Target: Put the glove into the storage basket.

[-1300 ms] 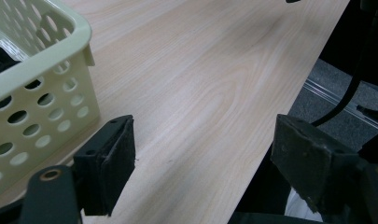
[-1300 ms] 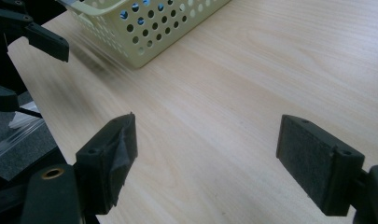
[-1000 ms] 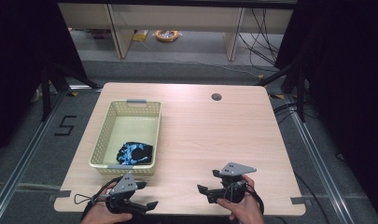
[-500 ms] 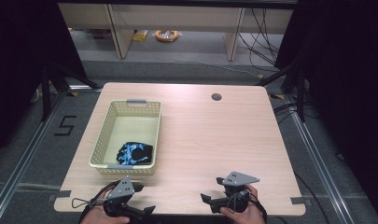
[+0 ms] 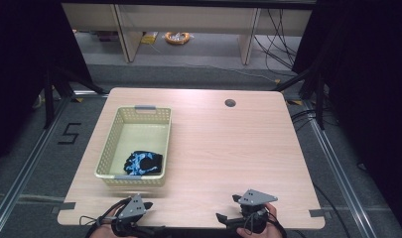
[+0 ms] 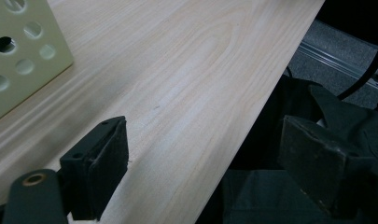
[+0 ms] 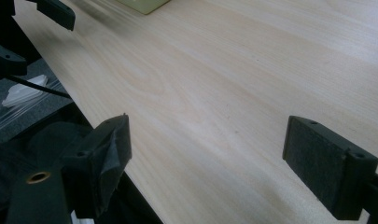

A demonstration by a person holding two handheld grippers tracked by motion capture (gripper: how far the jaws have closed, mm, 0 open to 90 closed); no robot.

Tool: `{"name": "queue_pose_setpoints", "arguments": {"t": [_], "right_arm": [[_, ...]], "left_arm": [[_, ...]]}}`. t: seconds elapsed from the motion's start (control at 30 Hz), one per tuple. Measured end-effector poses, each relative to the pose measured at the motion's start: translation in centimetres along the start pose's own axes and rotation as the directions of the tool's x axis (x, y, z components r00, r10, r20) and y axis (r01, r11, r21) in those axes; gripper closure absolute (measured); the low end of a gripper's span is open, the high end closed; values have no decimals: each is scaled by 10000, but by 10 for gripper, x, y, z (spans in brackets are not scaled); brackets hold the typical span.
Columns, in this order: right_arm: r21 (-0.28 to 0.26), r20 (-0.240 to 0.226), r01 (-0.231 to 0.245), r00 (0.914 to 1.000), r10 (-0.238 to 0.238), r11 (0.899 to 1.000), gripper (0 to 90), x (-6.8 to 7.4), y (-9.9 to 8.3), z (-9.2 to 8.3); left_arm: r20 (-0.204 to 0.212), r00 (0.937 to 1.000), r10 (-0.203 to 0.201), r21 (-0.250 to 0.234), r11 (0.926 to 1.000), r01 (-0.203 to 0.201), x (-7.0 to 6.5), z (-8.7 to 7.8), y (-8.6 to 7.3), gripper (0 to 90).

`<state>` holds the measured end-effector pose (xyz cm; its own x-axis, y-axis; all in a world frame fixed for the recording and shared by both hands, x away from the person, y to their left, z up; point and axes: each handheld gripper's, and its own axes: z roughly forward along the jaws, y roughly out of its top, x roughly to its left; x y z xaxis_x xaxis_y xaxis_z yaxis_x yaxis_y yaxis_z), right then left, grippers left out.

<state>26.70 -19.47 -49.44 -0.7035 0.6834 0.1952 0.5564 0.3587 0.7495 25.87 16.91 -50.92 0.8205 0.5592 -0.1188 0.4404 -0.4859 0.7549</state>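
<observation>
glove [image 5: 144,163] black-blue, in basket [image 5: 120,130]; floor mark "5" [image 5: 69,134].

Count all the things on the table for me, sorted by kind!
Baskets: 1, the yellow basket
Gloves: 1, the black and blue glove lying in it
Tongs: 2, the left tongs and the right tongs, at the near edge of the table
Total: 4

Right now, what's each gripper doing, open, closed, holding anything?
Left gripper: open, holding nothing, its jaws have just been opening.
Right gripper: open, holding nothing.
</observation>
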Motion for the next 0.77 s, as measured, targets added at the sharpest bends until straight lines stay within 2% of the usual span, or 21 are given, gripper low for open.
{"name": "queue_pose_setpoints", "arguments": {"t": [0.03,0.07,0.1,0.13,0.17,0.23,0.3,0.33,0.4,0.47,0.5,0.53,0.6,0.67,0.7,0.77], "right_arm": [[-93,-93,146,9998,-147,9999,162,-2,0,1],[-68,-93,134,9999,-135,9999,162,-1,-1,1],[-55,-55,354,9994,-355,9994,162,-2,-1,1],[-18,39,256,9997,-256,9997,162,-1,-1,1],[-23,59,373,9993,-373,9993,162,-2,-1,1],[-13,-161,209,9997,-209,9998,163,-1,-2,2],[18,27,322,9995,-322,9995,162,-2,-2,2],[134,32,5,10000,-6,9999,163,1,-2,2],[72,59,221,9997,-222,9997,163,-1,-2,2],[130,-251,276,9993,-273,9995,163,-3,-2,3],[51,39,236,9997,-236,9997,163,-2,-3,3],[65,20,259,9997,-259,9996,162,-2,-3,3],[68,-8,248,9997,-248,9997,163,-3,-3,3],[66,5,254,9997,-254,9997,163,-3,-3,3],[91,-140,268,9995,-266,9996,162,-4,-3,3],[160,-25,154,9999,-154,9998,162,-4,-3,3]], "left_arm": [[-42,10000,30,22,10000,-30,1,0,0,154],[-66,9995,307,33,9995,-306,2,0,1,154],[-61,9997,250,-31,9997,-250,2,0,0,154],[-30,9999,127,-157,9998,-127,1,1,0,154],[-92,9993,362,19,9993,-362,3,0,1,153],[-84,9994,340,53,9994,-339,3,0,1,154],[-31,9998,200,-34,9998,-200,2,0,1,153],[-28,9998,172,-37,9998,-172,1,0,1,154],[-33,9998,207,-18,9998,-208,2,0,1,154],[-11,9998,201,-89,9998,-201,2,1,1,154],[-80,9986,516,176,9985,-515,4,-1,1,154],[-48,9990,454,215,9987,-453,4,-1,1,154],[16,9999,-142,-99,9998,143,1,1,0,154],[30,9998,-175,-94,9998,175,1,1,0,154],[2,9999,135,-26,9999,-135,3,0,1,154],[-28,9998,200,47,9998,-200,4,-1,1,154]]}}
